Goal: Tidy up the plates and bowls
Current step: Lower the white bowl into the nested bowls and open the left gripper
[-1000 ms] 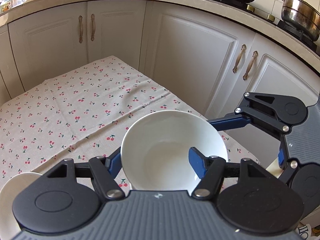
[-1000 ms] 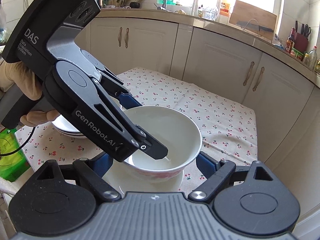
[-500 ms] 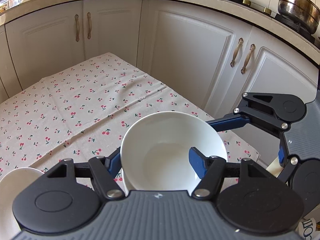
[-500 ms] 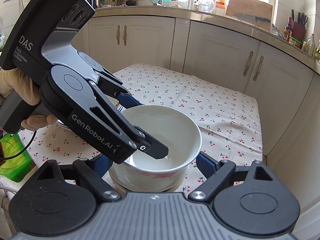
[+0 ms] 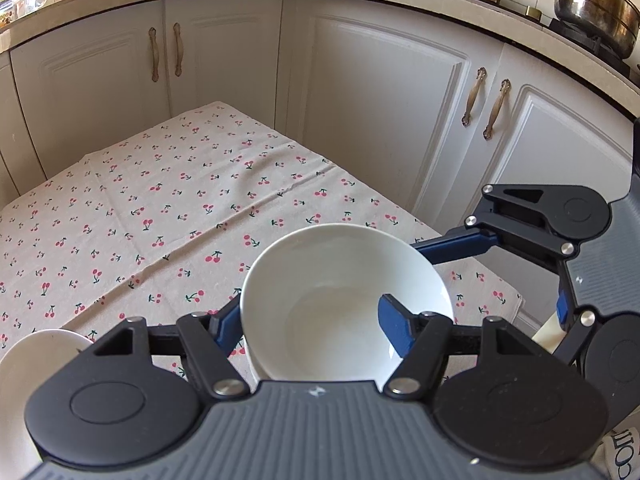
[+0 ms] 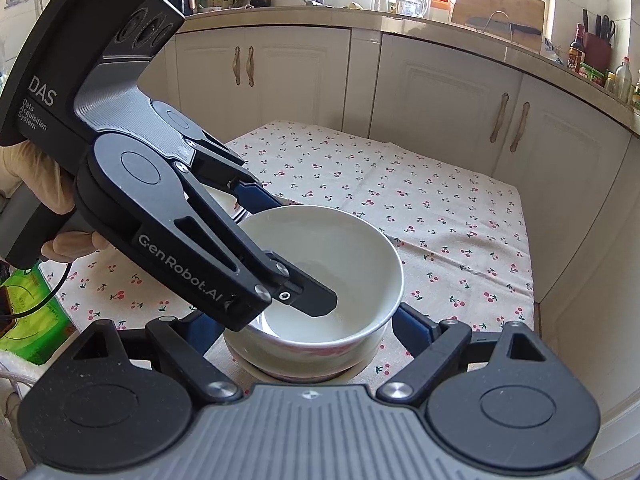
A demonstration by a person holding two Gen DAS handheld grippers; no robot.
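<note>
A white bowl [image 5: 344, 304] with a red pattern outside [image 6: 328, 272] sits in a second bowl or plate [image 6: 308, 374] at the near edge of the cherry-print table. My left gripper [image 5: 310, 322] is shut on the bowl's rim, one finger inside and one outside; it shows from the side in the right wrist view [image 6: 280, 248]. My right gripper [image 6: 304, 326] is open, its blue fingers either side of the bowl's base. It shows in the left wrist view [image 5: 504, 268] at the right.
A white plate stack [image 5: 24, 368] lies at the left, partly hidden [image 6: 224, 204] behind the left gripper. White cabinets [image 5: 380, 112] ring the table. A green item [image 6: 28, 320] sits at the left edge. The cloth [image 6: 400, 184] stretches beyond the bowl.
The left gripper has lowered the bowl toward the table onto the dish below. The right gripper stays open around it.
</note>
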